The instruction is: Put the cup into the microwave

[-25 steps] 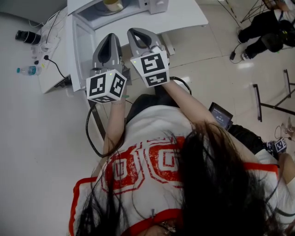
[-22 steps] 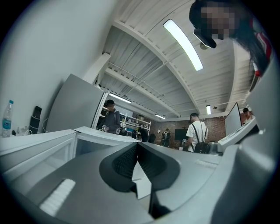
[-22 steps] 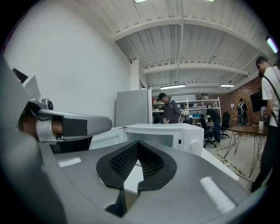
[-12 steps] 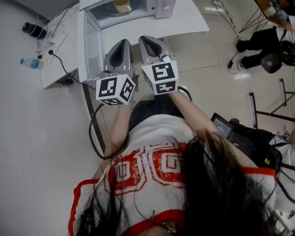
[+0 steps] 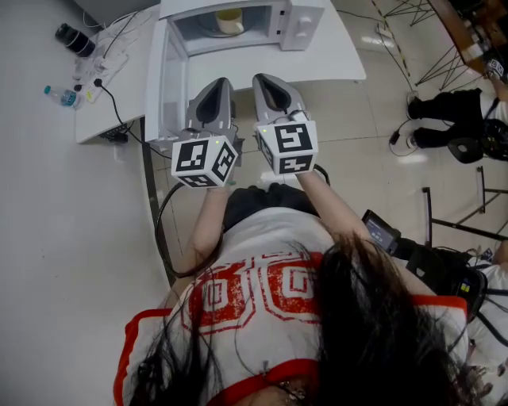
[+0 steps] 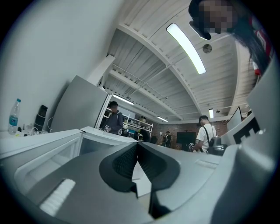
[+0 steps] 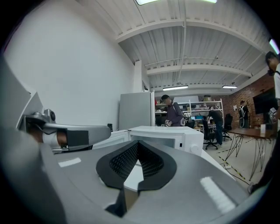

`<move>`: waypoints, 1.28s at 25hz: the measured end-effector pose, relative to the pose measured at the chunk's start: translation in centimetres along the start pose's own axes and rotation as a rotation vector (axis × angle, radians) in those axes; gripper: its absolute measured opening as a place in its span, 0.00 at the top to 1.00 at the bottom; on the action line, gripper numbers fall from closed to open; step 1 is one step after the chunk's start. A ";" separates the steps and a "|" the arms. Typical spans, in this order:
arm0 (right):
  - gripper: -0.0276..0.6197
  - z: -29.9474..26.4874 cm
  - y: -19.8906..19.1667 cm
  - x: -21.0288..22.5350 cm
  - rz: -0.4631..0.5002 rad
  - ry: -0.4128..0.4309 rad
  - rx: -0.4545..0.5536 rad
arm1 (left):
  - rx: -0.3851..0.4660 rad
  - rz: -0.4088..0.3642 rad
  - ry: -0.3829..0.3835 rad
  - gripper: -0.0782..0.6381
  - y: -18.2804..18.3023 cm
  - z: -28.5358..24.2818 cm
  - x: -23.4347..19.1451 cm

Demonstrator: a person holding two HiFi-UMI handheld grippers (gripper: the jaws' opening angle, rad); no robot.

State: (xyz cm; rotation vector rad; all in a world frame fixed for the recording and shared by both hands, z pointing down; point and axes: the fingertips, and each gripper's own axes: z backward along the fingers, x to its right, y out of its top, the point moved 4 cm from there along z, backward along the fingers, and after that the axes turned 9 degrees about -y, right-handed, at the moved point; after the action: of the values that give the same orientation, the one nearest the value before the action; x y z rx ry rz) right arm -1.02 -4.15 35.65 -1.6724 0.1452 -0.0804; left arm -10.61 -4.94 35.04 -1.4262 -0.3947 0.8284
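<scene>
A white microwave (image 5: 305, 20) stands on a white table (image 5: 337, 55), its door (image 5: 165, 75) swung open to the left. A pale cup (image 5: 229, 21) sits inside the cavity. My left gripper (image 5: 218, 82) and right gripper (image 5: 267, 78) hover side by side in front of the opening, both shut and empty. In the left gripper view the left gripper's (image 6: 137, 143) pads meet, with the open door (image 6: 43, 151) beyond. In the right gripper view the right gripper's (image 7: 138, 142) pads also meet, aimed at the microwave (image 7: 175, 135). The cup is hidden in both gripper views.
A water bottle (image 5: 60, 96), a black object (image 5: 71, 38) and a power strip with cables (image 5: 103, 67) lie on a side table at left. A seated person's shoes (image 5: 444, 131) and a small screen (image 5: 381, 227) are on the floor at right. People stand in the background.
The head view has tilted so more of the microwave and the cup inside show. Both grippers stay shut and side by side; the right one shifted only slightly.
</scene>
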 end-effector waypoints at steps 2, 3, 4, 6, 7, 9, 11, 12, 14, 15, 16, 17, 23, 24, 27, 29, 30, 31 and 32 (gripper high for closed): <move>0.95 0.2 0.0 0.3 0.000 0.008 0.000 | -0.001 0.002 0.006 0.89 -0.2 -0.2 0.3; 0.95 0.3 0.0 0.5 0.000 0.011 -0.001 | -0.002 0.004 0.008 0.89 -0.3 -0.4 0.5; 0.95 0.4 -0.1 0.7 0.000 0.013 -0.002 | -0.003 0.005 0.010 0.89 -0.3 -0.6 0.7; 0.95 0.6 -0.2 1.3 -0.002 0.010 -0.007 | -0.010 0.005 0.009 0.89 -0.5 -0.9 1.1; 0.96 0.7 -0.3 1.7 -0.004 0.008 -0.010 | -0.014 0.004 0.008 0.89 -0.6 -1.1 1.3; 0.96 0.9 -0.5 2.2 -0.008 0.009 -0.016 | -0.019 0.003 0.008 0.89 -0.7 -1.4 1.9; 0.95 1.2 -0.6 2.7 -0.010 0.010 -0.020 | -0.023 0.000 0.007 0.89 -0.8 -1.6 2.4; 0.96 1.3 -0.6 2.8 -0.012 0.010 -0.020 | -0.026 -0.002 0.006 0.89 -0.9 -1.7 2.7; 0.96 1.6 -0.6 3.1 -0.018 0.010 -0.018 | -0.031 -0.003 0.006 0.89 -1.0 -1.7 3.1; 0.96 1.8 -0.7 3.2 -0.020 0.010 -0.017 | -0.034 -0.002 0.006 0.89 -1.1 -1.7 3.3; 0.96 1.9 -0.7 3.2 -0.022 0.010 -0.016 | -0.036 -0.002 0.007 0.89 -1.2 -1.7 3.4; 0.96 2.0 -0.7 3.3 -0.024 0.009 -0.016 | -0.038 -0.002 0.007 0.89 -1.3 -1.7 3.5; 0.96 2.7 -1.0 3.8 -0.036 -0.001 -0.010 | -0.056 -0.009 -0.001 0.89 -1.9 -1.8 4.4; 0.96 2.7 -1.0 3.9 -0.040 0.000 -0.009 | -0.058 -0.011 -0.002 0.89 -1.9 -1.8 4.5; 0.96 2.9 -1.1 3.9 -0.048 0.006 -0.010 | -0.064 -0.017 -0.004 0.89 -2.0 -1.8 4.9; 0.96 3.0 -1.1 3.9 -0.051 0.010 -0.009 | -0.068 -0.022 -0.008 0.89 -2.0 -1.9 5.1; 0.96 3.1 -1.0 3.8 -0.051 0.011 -0.009 | -0.070 -0.024 -0.010 0.89 -2.0 -1.9 5.2; 0.96 3.1 -1.0 3.8 -0.052 0.013 -0.009 | -0.071 -0.026 -0.012 0.89 -1.9 -1.9 5.3; 0.96 3.1 -1.0 3.7 -0.052 0.015 -0.009 | -0.072 -0.026 -0.013 0.89 -2.0 -2.0 5.3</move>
State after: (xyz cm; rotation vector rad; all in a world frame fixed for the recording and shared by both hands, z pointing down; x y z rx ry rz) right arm 3.14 -1.53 36.21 -1.6854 0.1133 -0.1316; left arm -5.16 -2.43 35.41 -1.4801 -0.4567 0.8094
